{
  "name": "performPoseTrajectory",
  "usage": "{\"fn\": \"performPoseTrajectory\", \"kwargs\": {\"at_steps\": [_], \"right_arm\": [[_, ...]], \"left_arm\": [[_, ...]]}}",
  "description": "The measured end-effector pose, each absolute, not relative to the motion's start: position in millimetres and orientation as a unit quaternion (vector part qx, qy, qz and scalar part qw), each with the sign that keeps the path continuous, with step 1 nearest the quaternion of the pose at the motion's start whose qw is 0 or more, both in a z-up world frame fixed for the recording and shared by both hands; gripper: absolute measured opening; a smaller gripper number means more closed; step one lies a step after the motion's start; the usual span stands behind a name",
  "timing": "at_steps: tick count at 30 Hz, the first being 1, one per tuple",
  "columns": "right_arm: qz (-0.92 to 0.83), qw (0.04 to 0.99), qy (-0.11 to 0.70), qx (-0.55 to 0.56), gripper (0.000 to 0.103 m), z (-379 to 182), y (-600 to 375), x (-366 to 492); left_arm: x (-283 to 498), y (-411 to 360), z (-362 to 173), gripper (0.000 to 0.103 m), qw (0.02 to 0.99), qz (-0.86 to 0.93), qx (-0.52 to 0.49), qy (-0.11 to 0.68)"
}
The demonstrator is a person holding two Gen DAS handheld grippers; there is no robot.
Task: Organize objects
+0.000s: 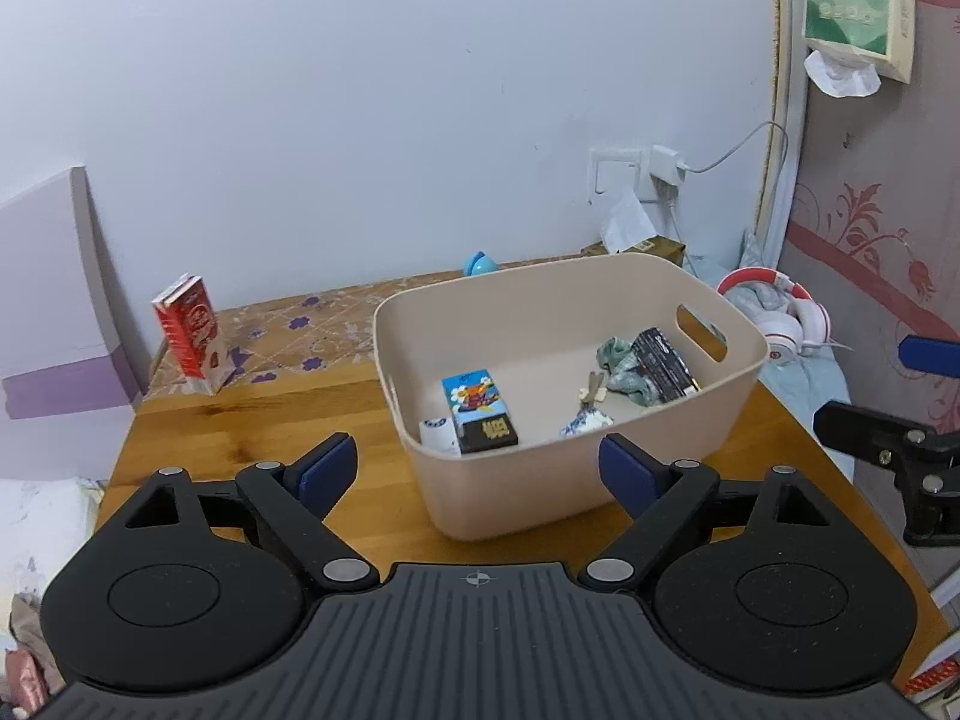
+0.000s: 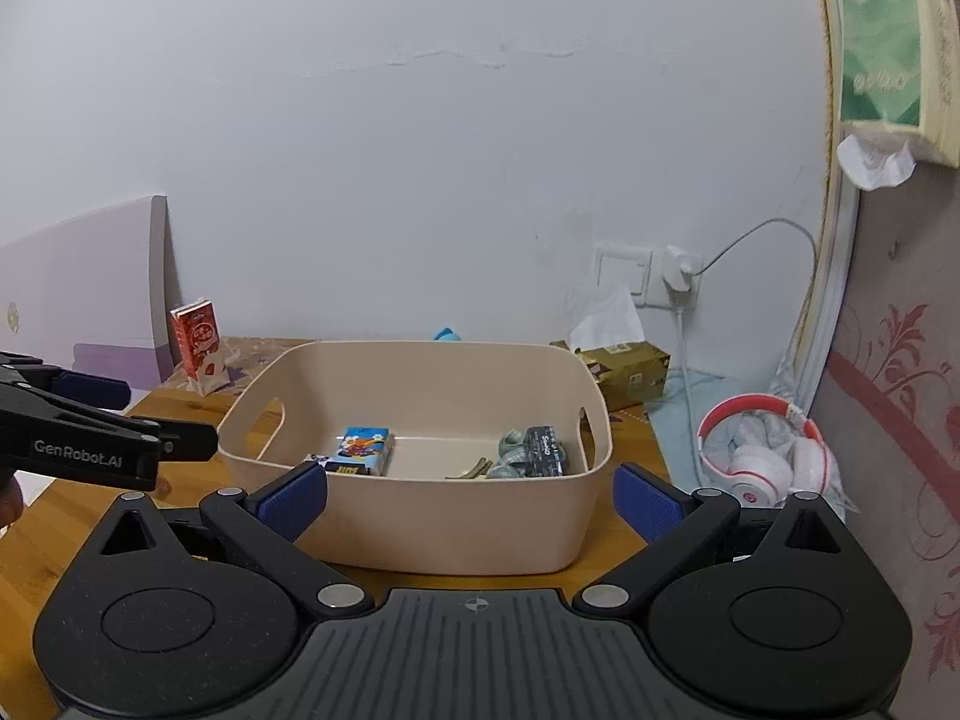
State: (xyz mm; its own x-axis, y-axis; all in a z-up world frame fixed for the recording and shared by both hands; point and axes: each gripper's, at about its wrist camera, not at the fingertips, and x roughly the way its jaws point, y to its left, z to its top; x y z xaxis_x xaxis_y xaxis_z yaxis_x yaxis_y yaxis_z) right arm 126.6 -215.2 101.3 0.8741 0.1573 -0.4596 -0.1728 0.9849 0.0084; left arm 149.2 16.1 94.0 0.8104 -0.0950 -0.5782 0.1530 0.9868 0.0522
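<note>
A beige plastic bin (image 1: 510, 504) stands on the wooden table (image 1: 240, 438); it also shows in the right wrist view (image 2: 456, 540). Inside lie a blue cartoon box (image 1: 477, 411), a black packet (image 1: 663, 363), a green cloth (image 1: 624, 372), a hair clip (image 1: 594, 390) and a blue-white pouch (image 1: 585, 423). My left gripper (image 1: 480, 468) is open and empty, just in front of the bin's near wall. My right gripper (image 2: 471, 501) is open and empty, in front of the bin. A red milk carton (image 1: 193, 333) stands at the table's far left.
White-and-red headphones (image 1: 780, 324) lie on cloth right of the table. A gold tissue box (image 2: 630, 375) and a blue round object (image 1: 479, 264) sit behind the bin. A charger hangs from the wall socket (image 1: 618, 171). A purple-white board (image 1: 54, 312) leans at the left.
</note>
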Motion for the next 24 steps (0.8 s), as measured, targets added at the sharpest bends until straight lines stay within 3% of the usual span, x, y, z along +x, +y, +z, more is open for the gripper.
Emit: {"fn": "performPoseTrajectory", "kwargs": {"at_steps": [24], "right_arm": [[0.085,0.969,0.231,0.010,0.103,104.3,-207.2,44.0]], "left_arm": [[68.5,38.4,87.4,0.089,0.947,-0.061,0.025,0.315]]}}
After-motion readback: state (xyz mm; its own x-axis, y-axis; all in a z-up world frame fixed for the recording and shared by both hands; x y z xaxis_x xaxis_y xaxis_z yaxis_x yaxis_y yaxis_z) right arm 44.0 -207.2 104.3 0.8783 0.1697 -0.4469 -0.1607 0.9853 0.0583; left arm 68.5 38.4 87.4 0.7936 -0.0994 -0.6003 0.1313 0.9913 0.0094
